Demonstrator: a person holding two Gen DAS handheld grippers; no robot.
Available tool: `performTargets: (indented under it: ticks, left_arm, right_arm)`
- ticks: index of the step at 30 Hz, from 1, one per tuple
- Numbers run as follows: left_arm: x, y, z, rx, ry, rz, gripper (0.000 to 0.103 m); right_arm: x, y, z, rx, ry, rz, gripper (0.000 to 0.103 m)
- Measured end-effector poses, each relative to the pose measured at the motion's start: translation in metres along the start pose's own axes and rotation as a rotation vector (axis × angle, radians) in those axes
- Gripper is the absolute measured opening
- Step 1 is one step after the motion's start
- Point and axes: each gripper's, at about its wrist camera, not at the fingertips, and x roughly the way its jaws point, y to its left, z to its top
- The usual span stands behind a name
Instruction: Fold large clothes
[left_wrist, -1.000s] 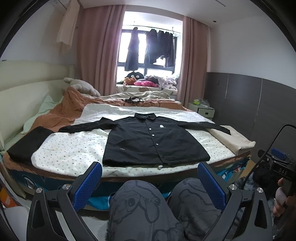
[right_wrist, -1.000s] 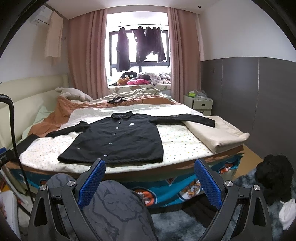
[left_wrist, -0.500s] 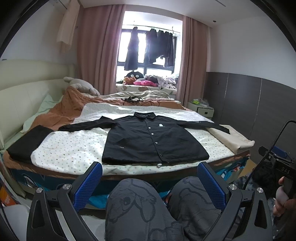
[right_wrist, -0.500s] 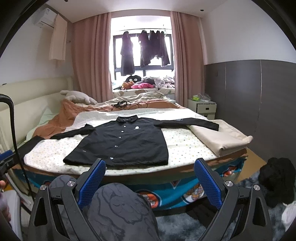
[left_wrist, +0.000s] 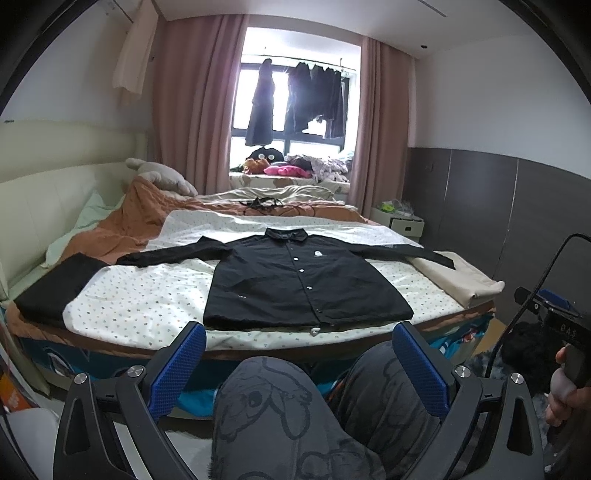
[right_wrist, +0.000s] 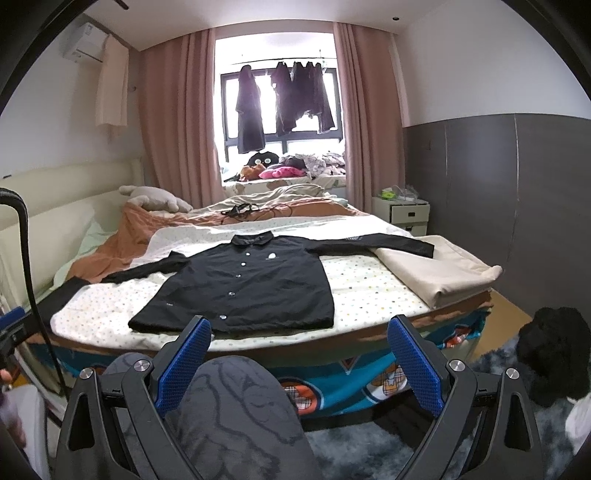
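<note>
You have one black jacket (left_wrist: 303, 284) spread face-up on the dotted sheet (left_wrist: 147, 295) of the bed (right_wrist: 369, 373), collar toward the window, both sleeves stretched out sideways; the sleeve toward the wall panels lies over a folded beige blanket (right_wrist: 443, 273). Five white buttons run down its front in the left wrist view, with a small white chest logo and a tiny white mark near the hem, both too small to read. The only writing you can partly read is on the other handle at the edge of the left view, something like "DAS". Your left gripper (left_wrist: 299, 365) and right gripper (right_wrist: 299, 363) both hover off the bed's near edge with blue pads spread wide and nothing between them. Your two knees (left_wrist: 280, 406) in grey patterned trousers sit between you and the mattress. One black folded cloth (left_wrist: 55, 284) lies at the headboard-side corner, a grey plush (right_wrist: 155, 197) farther back, a black cable (right_wrist: 243, 210) on the covers, several dark garments (right_wrist: 288, 99) hanging at the window, and a white nightstand (right_wrist: 402, 214) beside the bed.
</note>
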Motion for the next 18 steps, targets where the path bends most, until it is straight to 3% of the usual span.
performTargets:
  ticks: [11, 18]
  left_arm:
    - [0.007, 0.01, 0.009, -0.011, -0.008, 0.01, 0.101]
    - [0.026, 0.022, 0.019, -0.023, -0.009, 0.025, 0.099]
  right_arm:
    - [0.011, 0.006, 0.011, -0.025, 0.012, -0.008, 0.096]
    - [0.046, 0.014, 0.02, -0.013, 0.058, 0.017, 0.097]
